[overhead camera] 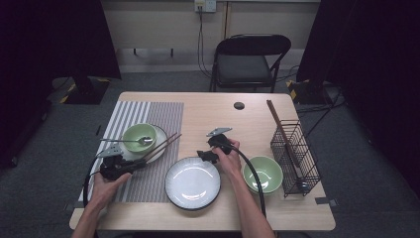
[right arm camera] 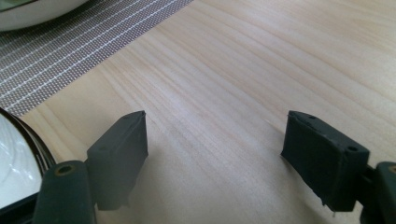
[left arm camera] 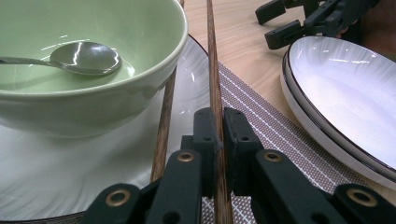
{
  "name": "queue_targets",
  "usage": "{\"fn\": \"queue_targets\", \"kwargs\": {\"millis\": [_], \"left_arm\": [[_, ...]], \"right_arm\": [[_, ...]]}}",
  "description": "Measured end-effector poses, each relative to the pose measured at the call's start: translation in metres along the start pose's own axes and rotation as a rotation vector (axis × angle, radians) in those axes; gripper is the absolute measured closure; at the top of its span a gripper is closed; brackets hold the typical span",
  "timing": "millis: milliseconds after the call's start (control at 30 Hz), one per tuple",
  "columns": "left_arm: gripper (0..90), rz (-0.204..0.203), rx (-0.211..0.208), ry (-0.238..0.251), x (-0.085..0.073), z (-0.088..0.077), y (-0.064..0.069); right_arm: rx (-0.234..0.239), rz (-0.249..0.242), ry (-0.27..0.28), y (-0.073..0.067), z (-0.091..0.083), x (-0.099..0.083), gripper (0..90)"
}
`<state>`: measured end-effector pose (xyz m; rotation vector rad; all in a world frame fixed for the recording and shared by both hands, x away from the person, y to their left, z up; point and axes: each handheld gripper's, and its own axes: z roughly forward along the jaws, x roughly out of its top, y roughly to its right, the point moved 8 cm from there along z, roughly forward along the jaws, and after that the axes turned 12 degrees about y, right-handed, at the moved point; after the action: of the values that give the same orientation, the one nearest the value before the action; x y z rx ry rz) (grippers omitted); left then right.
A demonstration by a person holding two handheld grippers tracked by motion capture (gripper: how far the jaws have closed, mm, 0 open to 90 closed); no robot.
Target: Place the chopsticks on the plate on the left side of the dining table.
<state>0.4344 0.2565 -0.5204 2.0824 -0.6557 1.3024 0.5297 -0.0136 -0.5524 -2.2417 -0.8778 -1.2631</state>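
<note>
Grey carpet and dark curtains are seen around a pale wooden tabletop (overhead camera: 247,114), behind which a black folding chair (overhead camera: 250,59) is set. A striped placemat (overhead camera: 148,148) is laid on the left part of the tabletop, and on it a white plate (overhead camera: 159,144) carries a green bowl (overhead camera: 138,134) with a metal spoon (overhead camera: 130,141) resting in it.

One chopstick (left arm camera: 214,70) is gripped by the left claw (overhead camera: 130,167) — in the left gripper view its pads are closed on the wooden shaft, which runs away past the bowl's side. A second chopstick (left arm camera: 164,126) is seen just beside it, lying on the plate against the bowl's foot.

The right claw (overhead camera: 208,155) is held with its jaws wide apart and nothing between them — bare wood is seen beneath them in the right gripper view, close to the far rim of a second, dark-rimmed white plate (overhead camera: 192,183) placed near the front middle. A second green bowl (overhead camera: 263,173) sits to the right of that plate, beside a black wire basket (overhead camera: 296,153) in which another long wooden stick (overhead camera: 280,126) is propped.
</note>
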Motion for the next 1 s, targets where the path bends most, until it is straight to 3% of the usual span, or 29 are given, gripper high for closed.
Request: {"fn": "queue_targets", "kwargs": {"millis": [300, 467, 600, 633, 1000], "left_arm": [[84.4, 0.003, 0.01, -0.003, -0.0015, 0.0016, -0.0014], [84.4, 0.005, 0.019, 0.004, -0.0009, 0.0007, -0.002], [84.3, 0.023, 0.047, 0.002, -0.0014, 0.0013, -0.0039], [84.2, 0.052, 0.063, -0.008, -0.0015, 0.0012, -0.0051], [82.1, 0.056, 0.07, -0.01, -0.0017, 0.0036, -0.0031]], "right_arm": [[0.002, -0.025, 0.007, 0.001, 0.0009, -0.001, 20.3], [-0.031, -0.043, 0.0, 0.0033, 0.0009, -0.0017, 20.7], [-0.03, -0.045, -0.001, 0.0032, 0.0009, -0.0018, 20.8], [-0.03, -0.046, 0.0, 0.0033, 0.001, -0.0017, 20.8], [-0.029, -0.045, -0.001, 0.0032, 0.0009, -0.0018, 20.8]]}}
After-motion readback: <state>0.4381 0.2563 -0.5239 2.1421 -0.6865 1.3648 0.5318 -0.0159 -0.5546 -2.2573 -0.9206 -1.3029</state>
